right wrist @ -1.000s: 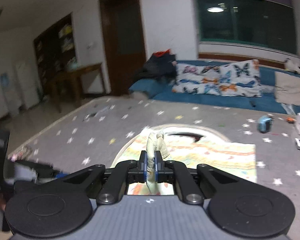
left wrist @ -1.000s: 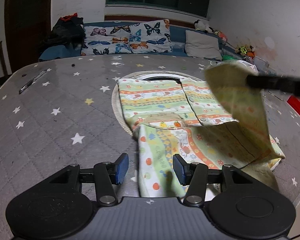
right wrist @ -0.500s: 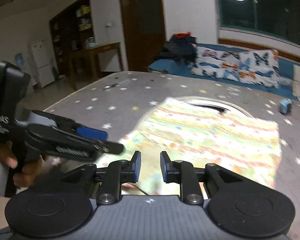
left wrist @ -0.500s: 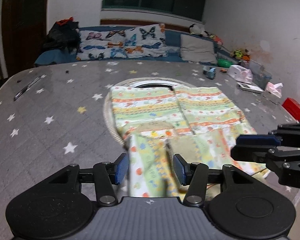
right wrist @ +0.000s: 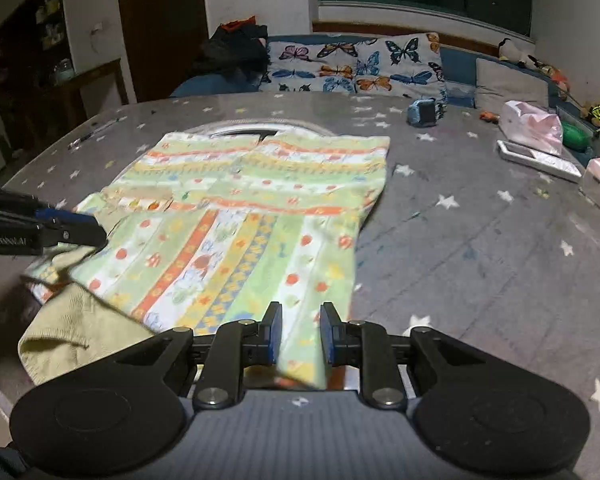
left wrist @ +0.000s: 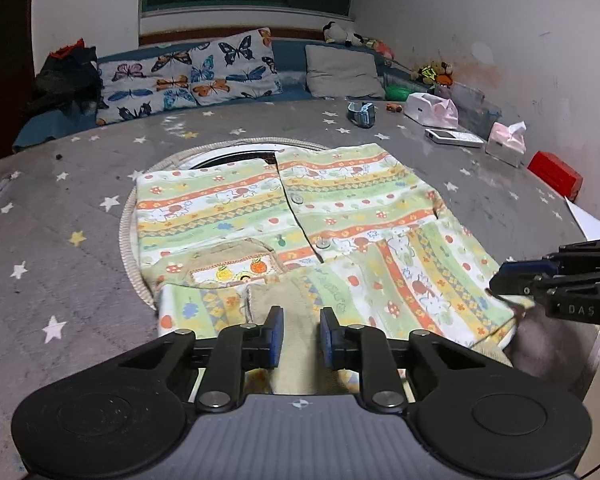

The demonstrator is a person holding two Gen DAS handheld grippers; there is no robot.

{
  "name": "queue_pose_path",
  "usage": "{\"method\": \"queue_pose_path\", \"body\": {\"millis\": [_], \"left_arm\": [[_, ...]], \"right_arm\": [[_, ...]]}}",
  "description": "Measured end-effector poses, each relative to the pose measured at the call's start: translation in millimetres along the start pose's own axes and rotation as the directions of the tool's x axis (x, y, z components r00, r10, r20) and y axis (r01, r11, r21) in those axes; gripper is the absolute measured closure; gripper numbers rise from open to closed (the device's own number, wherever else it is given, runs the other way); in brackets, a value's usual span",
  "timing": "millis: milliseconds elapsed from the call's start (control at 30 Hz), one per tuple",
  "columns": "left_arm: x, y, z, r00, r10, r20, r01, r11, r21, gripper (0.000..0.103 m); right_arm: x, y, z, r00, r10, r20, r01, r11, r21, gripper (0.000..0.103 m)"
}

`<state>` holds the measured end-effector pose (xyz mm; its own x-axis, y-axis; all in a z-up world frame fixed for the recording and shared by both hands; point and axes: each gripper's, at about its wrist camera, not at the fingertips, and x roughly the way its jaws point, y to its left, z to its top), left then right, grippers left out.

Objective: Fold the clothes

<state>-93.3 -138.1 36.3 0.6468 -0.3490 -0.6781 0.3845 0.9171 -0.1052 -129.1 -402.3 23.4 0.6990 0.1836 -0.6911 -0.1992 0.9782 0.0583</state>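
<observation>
One shirt (left wrist: 300, 216), collar toward camera.

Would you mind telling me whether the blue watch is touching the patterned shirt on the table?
Apart. In the left wrist view, the blue watch lies beyond the patterned shirt, with a strip of bare grey star-print table cover plainly between them.

Grey star-print table cover (left wrist: 60, 264) carries everything. Striped kids' garment (left wrist: 340, 216) lies flat at center, partly over a round beige-rimmed inset (left wrist: 126, 236). At 1 o'clock: blue toy-like item (left wrist: 362, 114), tissue pack (left wrist: 430, 109), white flat device (left wrist: 454, 137). At 2 o'clock: pink tissue box (left wrist: 506, 144), red box (left wrist: 556, 168), white paper (left wrist: 588, 224).
</observation>
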Motion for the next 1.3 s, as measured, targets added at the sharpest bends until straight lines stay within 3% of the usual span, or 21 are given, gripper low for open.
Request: {"method": "queue_pose_path", "body": {"millis": [233,467,633,967,1133,1300], "left_arm": [[12,-9,15,1.0,-0.012,0.016,0.012,0.999,0.038,0.082],[30,6,9,0.999,0.036,-0.018,-0.035,0.998,0.049,0.085],[20,6,12,1.0,0.016,0.003,-0.016,0.999,0.045,0.084],[13,-8,-5,1.0,0.01,-0.024,-0.006,0.988,0.155,0.082],[-9,-11,-14,1.0,-0.007,-0.03,0.012,0.983,0.184,0.081],[-33,-16,-22,0.997,-0.062,-0.051,0.069,0.988,0.14,0.08]], "right_arm": [[20,0,35,0.997,0.024,0.071,-0.023,1.0,-0.014,0.082],[66,-11,42,1.0,0.015,0.006,-0.015,1.0,0.006,0.083],[54,2,42,0.999,0.014,0.032,-0.013,0.998,-0.054,0.082],[50,67,36,0.975,0.222,-0.002,-0.219,0.96,-0.173,0.079],[38,80,18,0.973,0.227,-0.037,-0.229,0.944,-0.238,0.078],[26,82,7,0.976,0.213,-0.052,-0.219,0.937,-0.271,0.078]]}}
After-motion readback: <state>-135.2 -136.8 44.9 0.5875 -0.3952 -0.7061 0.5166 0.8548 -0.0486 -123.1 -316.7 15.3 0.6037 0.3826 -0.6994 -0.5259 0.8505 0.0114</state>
